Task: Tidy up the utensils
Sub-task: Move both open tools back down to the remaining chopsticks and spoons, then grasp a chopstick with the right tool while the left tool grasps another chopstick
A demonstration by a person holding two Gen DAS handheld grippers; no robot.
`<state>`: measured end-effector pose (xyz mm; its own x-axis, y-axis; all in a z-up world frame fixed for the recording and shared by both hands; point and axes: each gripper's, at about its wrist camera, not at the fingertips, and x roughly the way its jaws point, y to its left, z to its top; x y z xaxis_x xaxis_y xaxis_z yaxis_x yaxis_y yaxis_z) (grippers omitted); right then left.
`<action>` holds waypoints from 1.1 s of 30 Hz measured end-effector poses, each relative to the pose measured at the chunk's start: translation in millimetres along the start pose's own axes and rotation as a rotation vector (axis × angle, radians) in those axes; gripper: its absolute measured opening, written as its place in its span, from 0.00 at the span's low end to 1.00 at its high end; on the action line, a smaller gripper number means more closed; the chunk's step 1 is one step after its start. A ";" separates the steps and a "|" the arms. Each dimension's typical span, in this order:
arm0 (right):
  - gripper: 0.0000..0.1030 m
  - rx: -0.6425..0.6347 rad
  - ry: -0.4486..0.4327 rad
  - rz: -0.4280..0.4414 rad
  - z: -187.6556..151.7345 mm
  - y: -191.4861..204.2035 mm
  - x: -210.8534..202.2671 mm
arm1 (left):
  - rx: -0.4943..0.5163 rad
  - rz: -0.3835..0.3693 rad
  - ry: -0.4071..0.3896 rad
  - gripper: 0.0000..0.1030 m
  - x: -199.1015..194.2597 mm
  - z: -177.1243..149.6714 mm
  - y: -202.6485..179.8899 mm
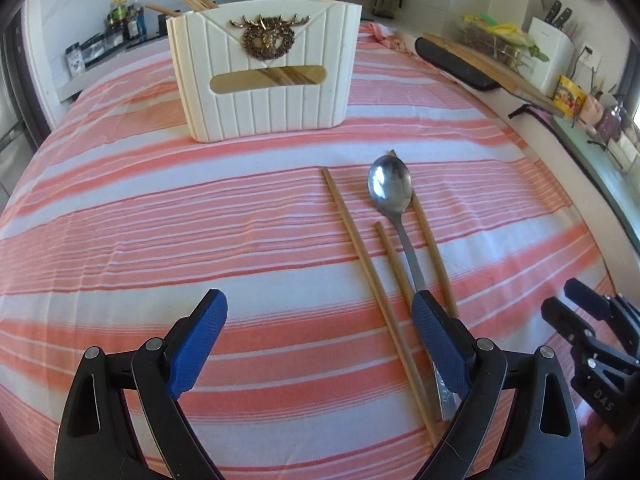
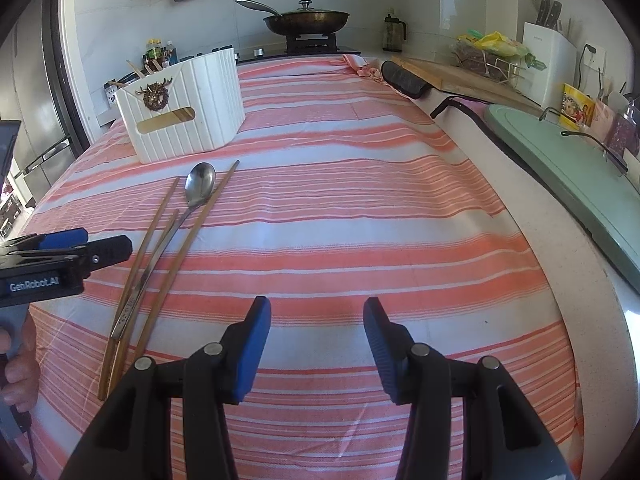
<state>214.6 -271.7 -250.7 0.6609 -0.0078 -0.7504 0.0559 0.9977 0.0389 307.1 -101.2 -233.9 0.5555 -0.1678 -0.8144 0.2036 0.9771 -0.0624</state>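
A steel spoon [image 1: 390, 192] lies on the striped cloth [image 1: 200, 220] among three wooden chopsticks [image 1: 362, 256], handles toward me. My left gripper [image 1: 320, 308] hovers over the cloth with its jaws wide apart and nothing between them; its right finger [image 1: 440, 340] covers the spoon's handle. A white ribbed utensil holder [image 1: 266, 76] with a gold deer emblem stands behind, with more chopsticks in it. In the right wrist view the spoon [image 2: 200, 188] and chopsticks [image 2: 188, 240] lie left of my right gripper [image 2: 318, 312], which stands open over bare cloth. The left gripper [image 2: 104, 248] shows at the left edge.
A frying pan [image 2: 306, 20] sits on the stove at the back. To the right lie a wooden board [image 2: 460, 76], a white knife block [image 2: 548, 52], a green board [image 2: 560, 152] and jars. Bottles [image 1: 124, 20] stand at the back left.
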 end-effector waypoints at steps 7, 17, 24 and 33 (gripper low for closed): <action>0.48 0.018 -0.009 0.051 0.7 1.6 -5.2 | 0.075 0.080 0.007 0.91 3.2 -12.8 -8.5; 0.47 -0.053 0.104 0.245 25.1 65.6 21.6 | 0.019 0.070 0.013 0.86 -7.2 -22.2 16.9; 0.08 -0.155 0.132 0.157 24.3 85.7 30.9 | 0.037 0.063 0.000 0.70 -11.6 -25.3 13.6; 0.06 -0.139 0.123 0.080 17.7 60.8 21.9 | 0.047 0.068 -0.002 0.43 -15.7 -25.8 9.1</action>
<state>245.7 -212.5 -253.1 0.5623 0.0716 -0.8239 -0.1025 0.9946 0.0165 279.5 -86.2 -236.6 0.5706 -0.1014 -0.8150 0.2028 0.9790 0.0202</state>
